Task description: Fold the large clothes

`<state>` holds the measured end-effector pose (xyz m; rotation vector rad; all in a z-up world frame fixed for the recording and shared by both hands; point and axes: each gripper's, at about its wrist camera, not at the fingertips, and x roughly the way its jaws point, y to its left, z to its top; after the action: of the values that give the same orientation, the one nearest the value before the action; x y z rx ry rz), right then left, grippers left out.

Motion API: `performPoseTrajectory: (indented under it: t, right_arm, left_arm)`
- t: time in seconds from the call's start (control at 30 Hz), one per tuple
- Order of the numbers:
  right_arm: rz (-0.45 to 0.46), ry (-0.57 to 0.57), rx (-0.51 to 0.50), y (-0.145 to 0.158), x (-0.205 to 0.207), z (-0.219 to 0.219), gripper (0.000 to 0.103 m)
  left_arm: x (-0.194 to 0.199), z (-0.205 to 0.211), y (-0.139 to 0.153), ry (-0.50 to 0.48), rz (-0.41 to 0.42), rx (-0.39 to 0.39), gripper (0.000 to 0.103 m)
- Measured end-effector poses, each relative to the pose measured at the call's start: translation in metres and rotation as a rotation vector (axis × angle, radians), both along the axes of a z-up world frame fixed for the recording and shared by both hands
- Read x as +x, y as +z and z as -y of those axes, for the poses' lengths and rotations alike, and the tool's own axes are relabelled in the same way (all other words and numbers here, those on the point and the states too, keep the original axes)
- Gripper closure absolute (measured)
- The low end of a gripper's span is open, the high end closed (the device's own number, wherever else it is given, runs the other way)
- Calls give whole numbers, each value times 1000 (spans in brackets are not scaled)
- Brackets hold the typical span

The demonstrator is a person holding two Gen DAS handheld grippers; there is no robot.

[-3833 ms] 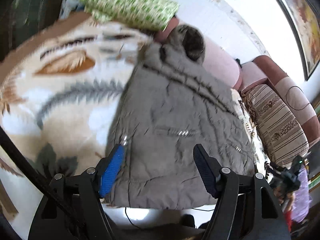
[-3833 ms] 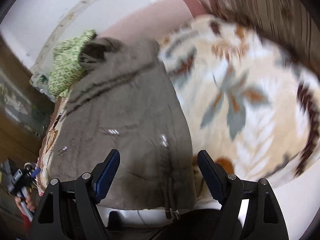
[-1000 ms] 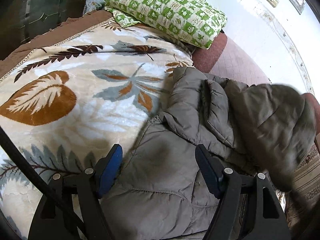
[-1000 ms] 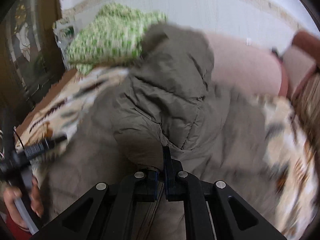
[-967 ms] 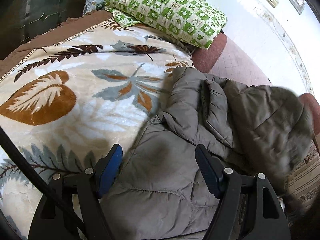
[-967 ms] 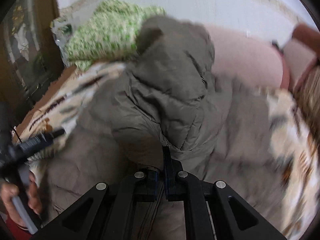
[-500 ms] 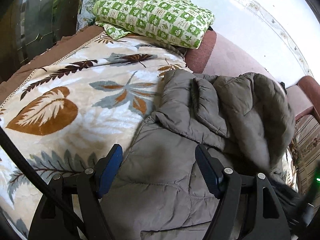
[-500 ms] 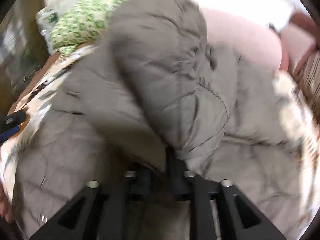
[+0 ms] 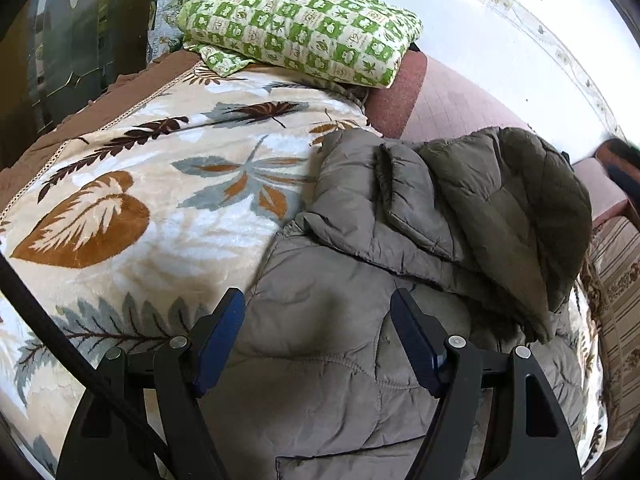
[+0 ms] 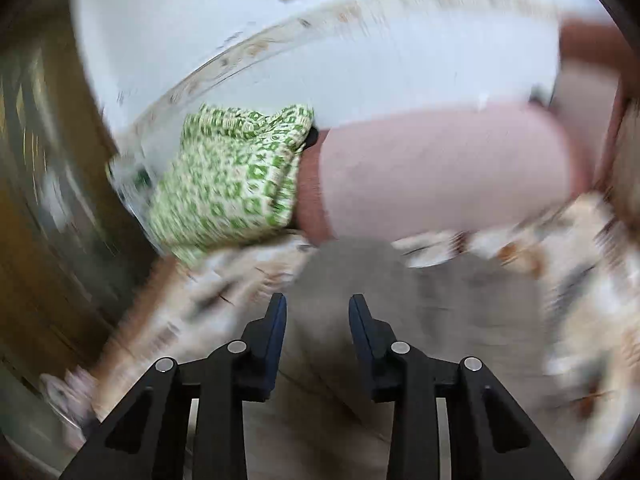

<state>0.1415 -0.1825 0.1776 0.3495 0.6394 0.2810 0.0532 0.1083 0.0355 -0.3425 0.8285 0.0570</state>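
Observation:
A grey quilted jacket [image 9: 352, 360] lies on the leaf-patterned blanket [image 9: 152, 216], its hood [image 9: 520, 208] folded down over its upper back. My left gripper [image 9: 316, 332] is open and empty, hovering over the jacket's lower part. In the blurred right wrist view the jacket [image 10: 400, 292] lies below my right gripper [image 10: 317, 312], which is partly open with nothing between its fingers.
A green-and-white checked pillow [image 9: 304, 20] lies at the head of the bed against a pink sofa back [image 9: 460, 108]; it also shows in the right wrist view [image 10: 232, 184]. A striped cushion [image 9: 616, 280] is at the right. A dark cabinet [image 9: 72, 40] stands at the left.
My right gripper carried the hood forward over the jacket, let it go and opened, then swung upward. The hood now rests folded on the jacket. The left gripper stayed open, nearly still.

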Motion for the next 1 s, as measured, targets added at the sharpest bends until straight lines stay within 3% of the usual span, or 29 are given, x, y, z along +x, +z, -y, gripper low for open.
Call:
performPoseTrajectory:
  t: [0.07, 0.13, 0.17, 0.2, 0.27, 0.3, 0.33, 0.4, 0.57, 0.7, 0.77, 0.83, 0.93, 1.0]
  right_arm:
    - [-87, 32, 201, -26, 45, 3, 71]
    - [-167, 50, 313, -63, 71, 0, 71]
    - [-197, 52, 330, -77, 77, -3, 74]
    - [-263, 44, 335, -109, 87, -8, 74]
    - [-348, 28, 283, -152, 94, -15, 78]
    - [-375, 17, 235, -176, 95, -21, 79]
    - [-329, 20, 217, -194, 88, -25, 79]
    - [-276, 10, 219, -195, 82, -26, 79]
    - [-297, 9, 89, -162, 82, -36, 76]
    - [-154, 42, 145, -111, 44, -22, 76]
    - [-111, 37, 166, -93, 28, -10, 76]
    - [-85, 30, 166, -77, 16, 5, 76]
    - [-92, 18, 199, -74, 19, 24, 76]
    - [-117, 7, 262, -81, 27, 35, 76]
  left_arm:
    - [1, -1, -1, -3, -3, -7, 29]
    - [2, -2, -1, -6, -4, -7, 29]
    - [3, -2, -1, -7, -6, -6, 29]
    - [3, -2, -1, -8, -7, -6, 29]
    - [4, -3, -1, -9, -11, -7, 29]
    - [5, -3, -1, -9, -13, -6, 29]
    - [6, -2, -1, -9, -14, -3, 29]
    - [5, -2, -2, -10, -15, 1, 29]
    - [10, 7, -6, -36, -29, 19, 29]
    - [8, 18, 6, -95, 0, 14, 29]
    - [4, 22, 19, -145, 25, -60, 29]
    - [4, 28, 30, -178, 48, -85, 29]
    - [36, 55, 50, -218, 47, -51, 29]
    - [66, 72, 57, -272, 47, -95, 29]
